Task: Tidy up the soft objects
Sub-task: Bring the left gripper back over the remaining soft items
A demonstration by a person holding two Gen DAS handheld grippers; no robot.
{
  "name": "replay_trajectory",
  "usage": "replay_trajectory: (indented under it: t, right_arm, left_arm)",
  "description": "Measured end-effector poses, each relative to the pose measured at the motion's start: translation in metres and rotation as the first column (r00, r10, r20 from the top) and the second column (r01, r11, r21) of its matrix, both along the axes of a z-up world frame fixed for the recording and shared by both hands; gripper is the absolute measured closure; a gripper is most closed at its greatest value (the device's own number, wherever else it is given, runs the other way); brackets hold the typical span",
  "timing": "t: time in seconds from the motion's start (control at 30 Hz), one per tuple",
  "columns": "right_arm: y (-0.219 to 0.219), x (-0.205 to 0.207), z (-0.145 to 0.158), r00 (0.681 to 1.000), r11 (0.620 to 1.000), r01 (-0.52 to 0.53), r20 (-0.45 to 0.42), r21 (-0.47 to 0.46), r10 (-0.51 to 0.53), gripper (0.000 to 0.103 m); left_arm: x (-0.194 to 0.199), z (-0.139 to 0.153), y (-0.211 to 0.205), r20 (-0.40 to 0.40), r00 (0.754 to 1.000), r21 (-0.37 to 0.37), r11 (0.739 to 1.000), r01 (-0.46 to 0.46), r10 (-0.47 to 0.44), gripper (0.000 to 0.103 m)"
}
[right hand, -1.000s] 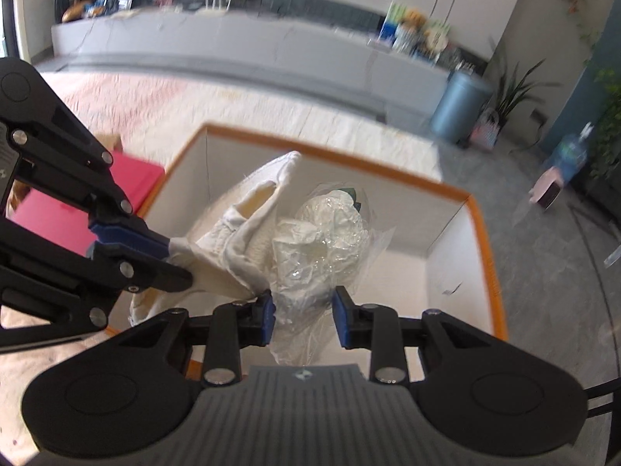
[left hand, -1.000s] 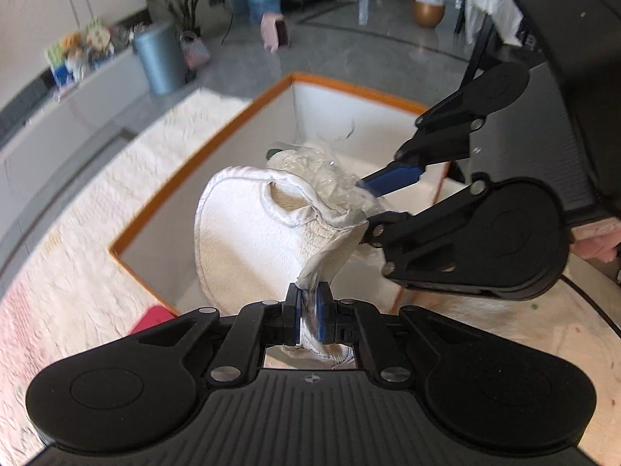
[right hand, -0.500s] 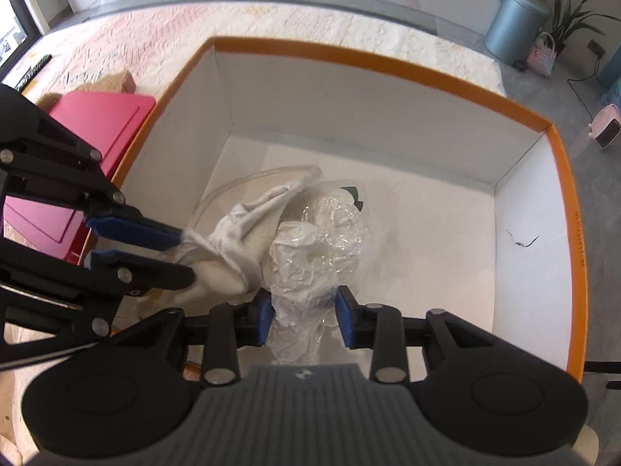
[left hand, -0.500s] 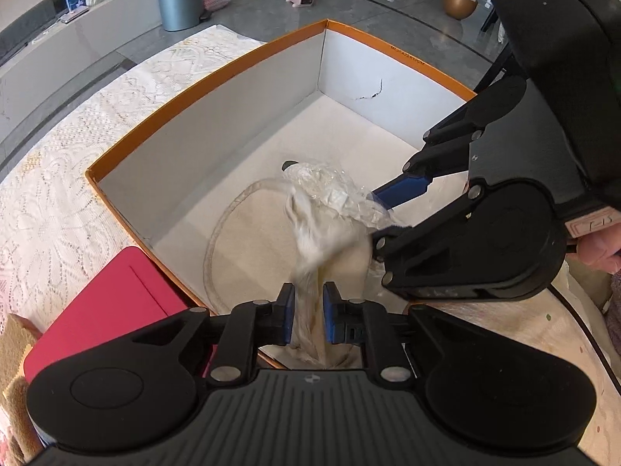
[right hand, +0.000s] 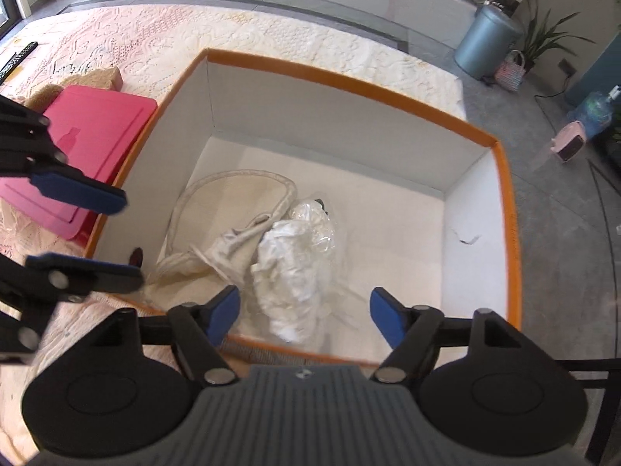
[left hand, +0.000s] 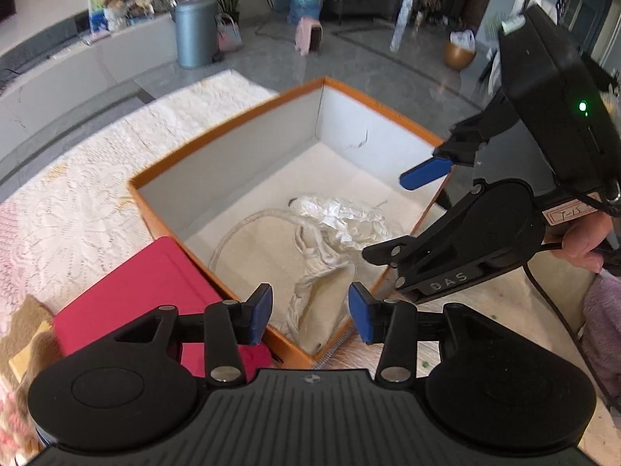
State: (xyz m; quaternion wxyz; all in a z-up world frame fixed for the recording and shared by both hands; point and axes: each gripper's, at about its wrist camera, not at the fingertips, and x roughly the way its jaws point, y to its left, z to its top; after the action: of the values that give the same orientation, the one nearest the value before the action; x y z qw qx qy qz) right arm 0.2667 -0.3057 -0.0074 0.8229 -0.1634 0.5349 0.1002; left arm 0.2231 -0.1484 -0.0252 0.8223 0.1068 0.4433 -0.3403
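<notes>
The cream fabric bag (right hand: 229,229) with its crinkled clear plastic wrap (right hand: 299,264) lies on the floor of the white orange-rimmed box (right hand: 349,81), towards its near wall. My left claw (left hand: 309,312) and right claw (right hand: 304,314) are both opening, nothing pinched between them — the bundle is released. My worry: one fold leans on the near wall, so a rising finger could snag it and drag it back out.

My left gripper (left hand: 309,317) hides the box's (left hand: 229,122) near corner and part of the cloth (left hand: 322,310). The red case (right hand: 97,143) is cut by my left tongs in the right view. The dark speck (right hand: 136,256) by the box's left wall is too small to tell.
</notes>
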Motion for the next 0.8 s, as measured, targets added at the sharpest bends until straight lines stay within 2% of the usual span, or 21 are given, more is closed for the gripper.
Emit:
replay_trajectory:
  t: [0.13, 0.23, 0.33, 0.47, 0.63, 0.8]
  right_arm:
    - [0.000, -0.024, 0.022, 0.995, 0.999, 0.040, 0.094, -0.002, -0.040, 0.023]
    - [0.005, -0.050, 0.037, 0.976, 0.997, 0.078, 0.202, 0.022, -0.081, 0.021]
    - [0.016, -0.078, 0.046, 0.944, 0.991, 0.093, 0.306, 0.101, -0.120, 0.020]
    - [0.038, -0.111, 0.043, 0.906, 0.974, 0.077, 0.392, 0.213, -0.158, 0.020]
    - [0.080, -0.140, 0.030, 0.871, 0.947, 0.054, 0.448, 0.316, -0.200, 0.020]
    - [0.126, -0.160, 0.018, 0.832, 0.933, 0.021, 0.511, 0.358, -0.215, 0.020]
  left_arm:
    - [-0.024, 0.017, 0.022, 0.048, 0.997, -0.071, 0.996, -0.049, 0.052, 0.051]
    - [-0.043, 0.025, 0.043, 0.081, 0.990, -0.126, 0.987, -0.104, 0.115, 0.050]
    - [-0.064, 0.026, 0.062, 0.132, 0.974, -0.151, 0.975, -0.163, 0.183, 0.050]
    - [-0.089, 0.022, 0.086, 0.204, 0.940, -0.152, 0.957, -0.246, 0.274, 0.050]
    - [-0.110, 0.013, 0.127, 0.191, 0.890, -0.188, 0.905, -0.381, 0.414, 0.050]
    - [-0.127, 0.002, 0.167, 0.171, 0.822, -0.234, 0.833, -0.501, 0.543, 0.050]
